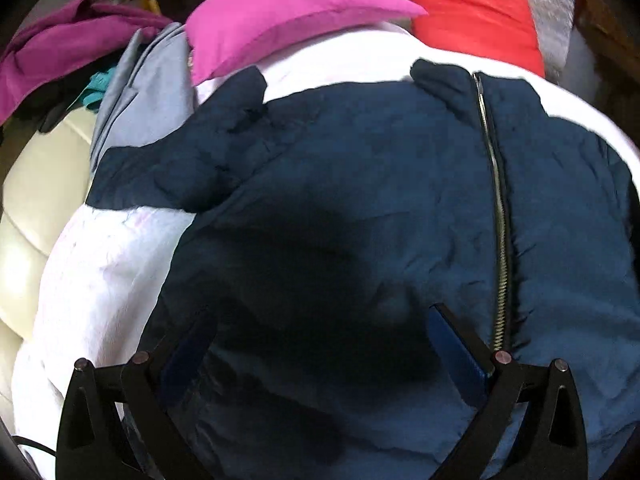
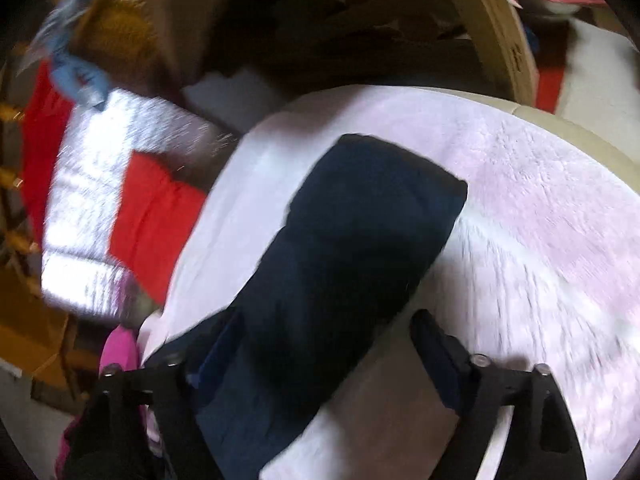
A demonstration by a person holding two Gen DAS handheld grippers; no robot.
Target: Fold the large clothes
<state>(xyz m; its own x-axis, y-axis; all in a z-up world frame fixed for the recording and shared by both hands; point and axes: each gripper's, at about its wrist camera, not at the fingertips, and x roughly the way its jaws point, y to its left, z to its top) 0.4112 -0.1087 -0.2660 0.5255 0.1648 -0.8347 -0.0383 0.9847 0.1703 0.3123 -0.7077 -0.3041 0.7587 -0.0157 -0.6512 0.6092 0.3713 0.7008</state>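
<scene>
Left claw [image 1: 320, 332]: jaws spread wide, nothing between them, hovering over the front panel of the navy jacket [image 1: 360, 200]. Its shadow falls dark on the fabric just ahead of the fingertips. Jacket lies spread on a pale pink fleece blanket [image 1: 100, 272]; silver zipper [image 1: 498, 216] runs up the right half toward the collar, closed as far as visible. One sleeve [image 1: 192, 160] angles out to the upper left across the blanket.

Right claw [image 2: 328, 328]: jaws also wide apart, gripping nothing. Between them lies a dark navy sleeve [image 2: 360, 232] of the jacket, resting on the same blanket [image 2: 540, 220]; view is motion-blurred, so contact with the fingers cannot be judged.

Surroundings: magenta pillow [image 1: 288, 16] and red cloth [image 1: 476, 16] beyond the collar, grey-blue garment [image 1: 136, 108] at left, cream upholstered surface [image 1: 36, 200] under the blanket edge.
</scene>
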